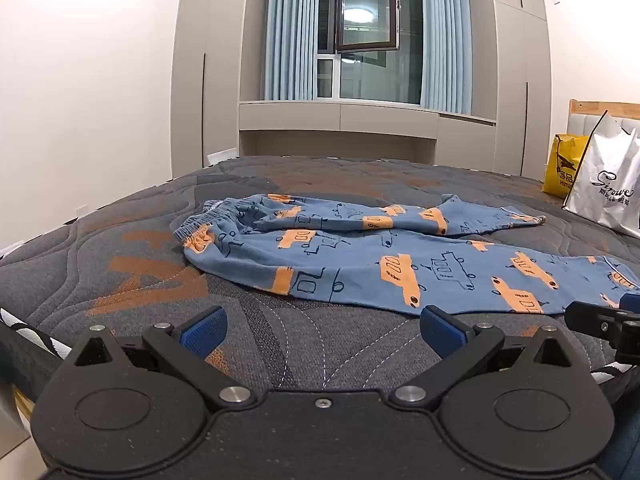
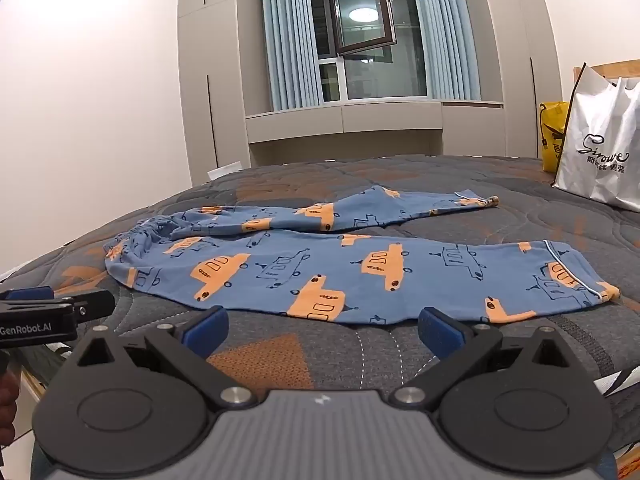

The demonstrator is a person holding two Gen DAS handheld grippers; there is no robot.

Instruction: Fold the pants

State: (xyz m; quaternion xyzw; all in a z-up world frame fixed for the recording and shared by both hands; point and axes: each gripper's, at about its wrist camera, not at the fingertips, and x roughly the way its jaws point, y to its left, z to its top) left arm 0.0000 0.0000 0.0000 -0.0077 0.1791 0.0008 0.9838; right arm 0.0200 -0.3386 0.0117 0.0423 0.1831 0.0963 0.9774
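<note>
Blue pants [image 1: 360, 264] printed with orange cars lie spread flat on the grey quilted bed [image 1: 120, 264], waistband to the left, both legs running to the right. In the right wrist view the same pants [image 2: 344, 276] show the near leg's cuff at the right and the far leg angled behind it. My left gripper [image 1: 322, 328] is open just short of the near leg's front edge, nothing between its blue pads. My right gripper [image 2: 322, 328] is open too, hovering before the near leg, empty. Each gripper shows at the edge of the other's view.
A white shopping bag [image 2: 600, 140] and a yellow bag [image 2: 554, 136] stand on the bed at the far right by the wooden headboard. Beyond the bed are grey wardrobes, blue curtains and a window [image 1: 368, 12]. The bed [image 2: 280, 360] edge lies just under the grippers.
</note>
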